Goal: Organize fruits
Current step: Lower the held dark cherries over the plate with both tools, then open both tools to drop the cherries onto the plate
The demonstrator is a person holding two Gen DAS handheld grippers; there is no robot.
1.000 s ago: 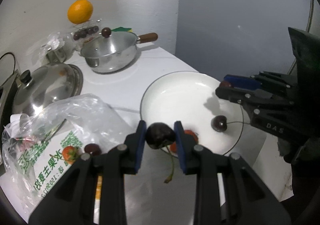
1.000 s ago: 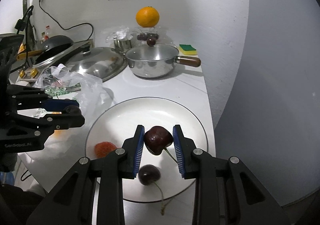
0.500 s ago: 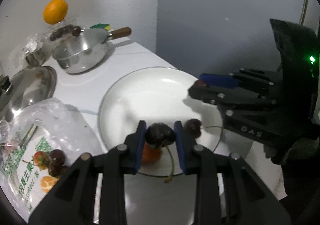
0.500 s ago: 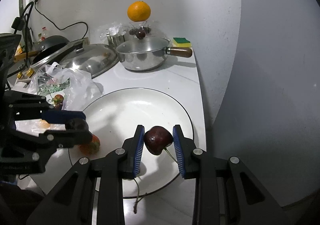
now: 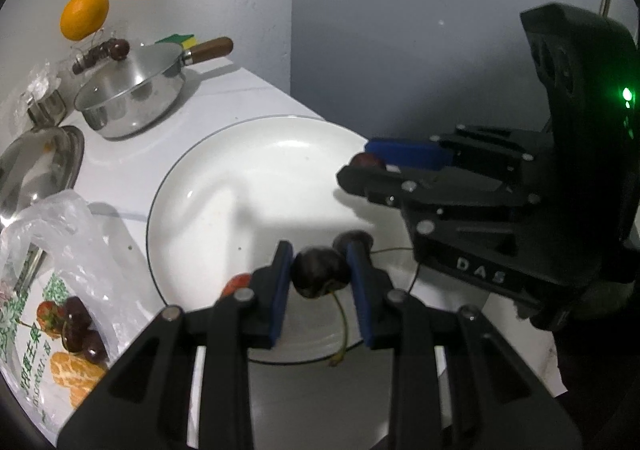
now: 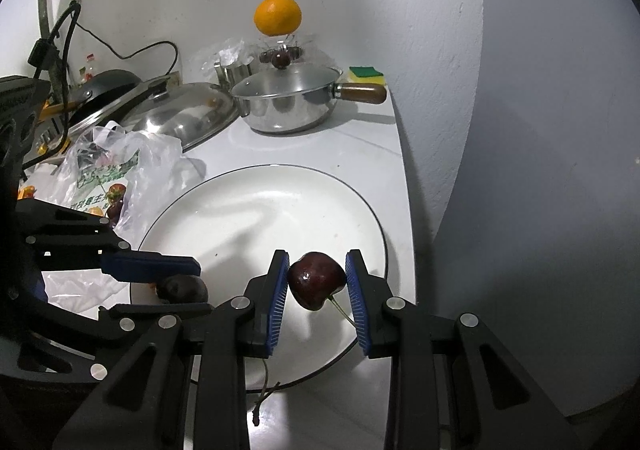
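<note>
My left gripper (image 5: 320, 278) pinches a dark red cherry (image 5: 320, 277); right gripper (image 6: 317, 282) pinches another glossy cherry (image 6: 316, 280) (both over the round white plate (image 6: 260, 210)).

Home kitchen counter: steel saucepan (image 6: 286, 106) with wooden handle, domed pot lid (image 6: 176, 120), dish sponge (image 6: 366, 75), dark wok (image 6: 106, 84) (partly hidden), white plate (image 6: 256, 210), printed fruit bag (image 5: 52, 306), plastered wall corner.

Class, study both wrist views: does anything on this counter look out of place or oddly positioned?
Yes. The orange is perched high on a clear container behind the pot, looking precarious. Cherries and a strawberry lie at the plastic bag, not on the plate.
</note>
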